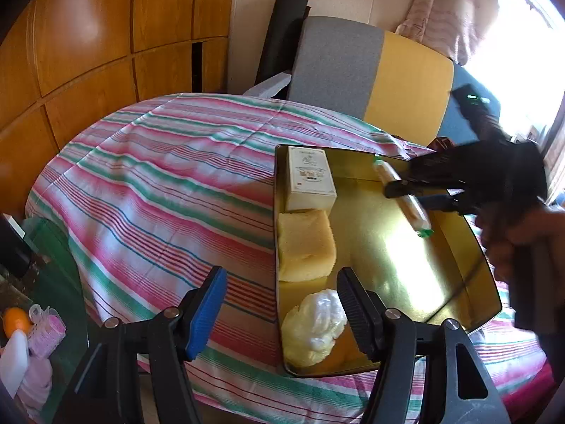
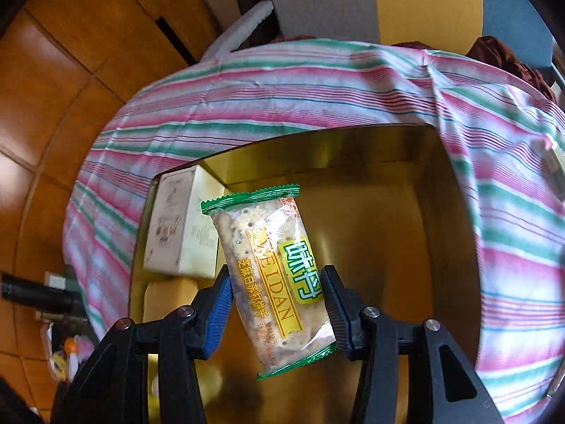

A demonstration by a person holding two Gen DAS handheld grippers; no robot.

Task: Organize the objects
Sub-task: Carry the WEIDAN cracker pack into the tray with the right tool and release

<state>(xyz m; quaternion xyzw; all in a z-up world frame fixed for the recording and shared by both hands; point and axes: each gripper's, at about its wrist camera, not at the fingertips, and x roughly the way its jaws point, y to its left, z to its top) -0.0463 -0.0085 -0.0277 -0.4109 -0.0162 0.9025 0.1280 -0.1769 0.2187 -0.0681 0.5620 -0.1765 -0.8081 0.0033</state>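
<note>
A gold tray (image 1: 406, 258) lies on the striped tablecloth (image 1: 159, 176). Along its left side sit a white box (image 1: 307, 180), a yellow sponge (image 1: 305, 243) and a white and yellow plastic bundle (image 1: 314, 325). My left gripper (image 1: 282, 314) hangs open over the tray's near left edge with nothing between its pads. My right gripper (image 1: 416, 194) hovers over the tray's far right, shut on a green-edged cracker packet (image 1: 386, 173). In the right wrist view the cracker packet (image 2: 272, 275) is pinched between the blue pads of the right gripper (image 2: 279, 304) above the tray (image 2: 406, 247), beside the white box (image 2: 176, 229).
A grey and yellow chair (image 1: 353, 63) stands behind the table, with wooden wall panels (image 1: 88, 35) to the left. A glass side table at lower left holds an orange (image 1: 16, 319) and small items. A dark red cloth (image 2: 501, 56) lies at the table's far right edge.
</note>
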